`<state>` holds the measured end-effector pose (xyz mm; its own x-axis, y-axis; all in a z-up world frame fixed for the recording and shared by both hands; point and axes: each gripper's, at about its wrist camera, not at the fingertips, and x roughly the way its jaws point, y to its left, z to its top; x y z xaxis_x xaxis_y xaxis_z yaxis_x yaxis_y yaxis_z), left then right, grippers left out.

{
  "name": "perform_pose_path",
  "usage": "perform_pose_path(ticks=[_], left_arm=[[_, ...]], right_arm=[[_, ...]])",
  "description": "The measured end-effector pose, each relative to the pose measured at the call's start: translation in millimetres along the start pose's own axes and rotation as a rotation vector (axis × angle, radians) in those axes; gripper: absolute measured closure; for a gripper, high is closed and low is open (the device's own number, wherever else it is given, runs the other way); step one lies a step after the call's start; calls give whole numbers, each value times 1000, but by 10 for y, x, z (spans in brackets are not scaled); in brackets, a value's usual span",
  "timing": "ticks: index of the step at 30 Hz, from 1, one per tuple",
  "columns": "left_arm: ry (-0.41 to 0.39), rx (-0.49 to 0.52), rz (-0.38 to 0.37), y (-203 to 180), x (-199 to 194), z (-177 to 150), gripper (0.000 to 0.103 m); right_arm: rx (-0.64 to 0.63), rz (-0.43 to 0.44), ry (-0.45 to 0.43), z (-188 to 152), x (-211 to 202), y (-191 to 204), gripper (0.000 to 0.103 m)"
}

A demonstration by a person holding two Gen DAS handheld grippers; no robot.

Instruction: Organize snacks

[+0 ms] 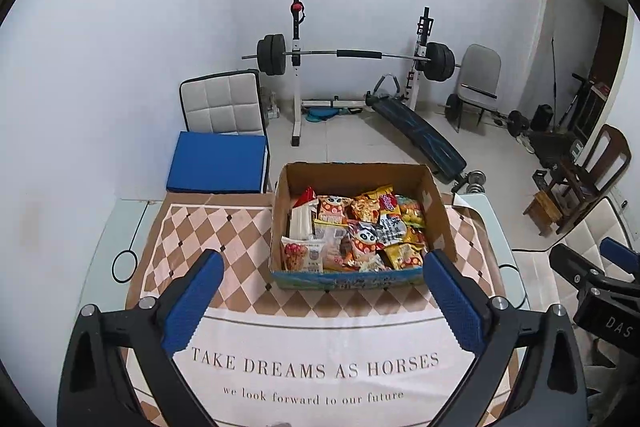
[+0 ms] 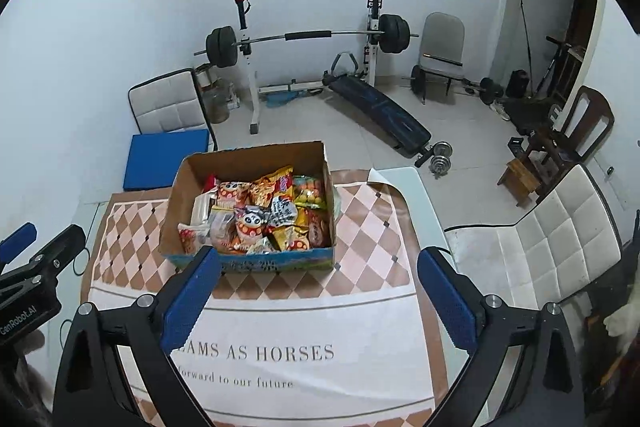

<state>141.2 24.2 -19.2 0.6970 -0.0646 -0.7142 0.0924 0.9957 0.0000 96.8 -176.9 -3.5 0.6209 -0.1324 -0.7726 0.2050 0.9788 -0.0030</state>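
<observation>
a cardboard box [image 1: 440,223] packed with snack packets [image 1: 360,231] sits on a worktop [image 1: 100,247] covered by a checked cloth [image 1: 192,227] printed with the words "take dreams as horses". the box lies toward the far half of the cloth, its flaps up and its printed blue front wall facing the cameras. inside, the packets lie jumbled in a loose heap: orange ones with a cartoon face, yellow ones, a black-and-white one near the middle, and pale wrappers at the left side.

the left claw [image 1: 320,303] hangs over the near part of the cloth, its blue-padded fingers [image 1: 192,303] spread wide with nothing between them, the tips just short of the box's front corners. the right claw [image 2: 316,299] is likewise wide open and empty, its left finger [image 2: 192,295] overlapping the box's near left corner in the right wrist view and its right finger out over the edge of the cloth. each claw shows at the edge of the other's view.

behind the worktop a barbell rack [image 1: 296,75] stands against the white wall, with a slanted bench [image 1: 420,135] and dumbbells [image 2: 440,155] on the tiled floor. padded chairs [image 2: 552,239] stand beside the worktop, one carrying a blue cushion [image 1: 218,163].
</observation>
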Motion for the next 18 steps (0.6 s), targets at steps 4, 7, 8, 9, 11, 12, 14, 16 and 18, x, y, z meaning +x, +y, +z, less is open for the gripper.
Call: perform_pose_path(ticks=[4,7,8,9,11,12,14,16,18], left_arm=[[2,5,11,-29,116,19,1],[15,13,18,-57,228,10,1],[18,15,19,-61,257,6,1],[20,18,25,-69,299,-2,1],[32,21,32,-77,361,-20,1],[41,17,28,-76,399,-24,1],[53,15,26,-87,447,-41,1],[59,15,28,-93,482,-50,1],[62,15,29,-99,500,-57,1]], right_arm=[[-9,-15,1,44,137,5,2],[-15,-19,14,48,239,6,2],[-15,-19,17,46,279,7,2],[-16,-22,19,48,315,5,2],[-15,-24,26,51,371,-2,2],[-15,-23,26,42,382,7,2],[-17,-27,29,40,425,7,2],[-17,-31,32,36,461,5,2],[-18,-34,39,39,518,2,2]])
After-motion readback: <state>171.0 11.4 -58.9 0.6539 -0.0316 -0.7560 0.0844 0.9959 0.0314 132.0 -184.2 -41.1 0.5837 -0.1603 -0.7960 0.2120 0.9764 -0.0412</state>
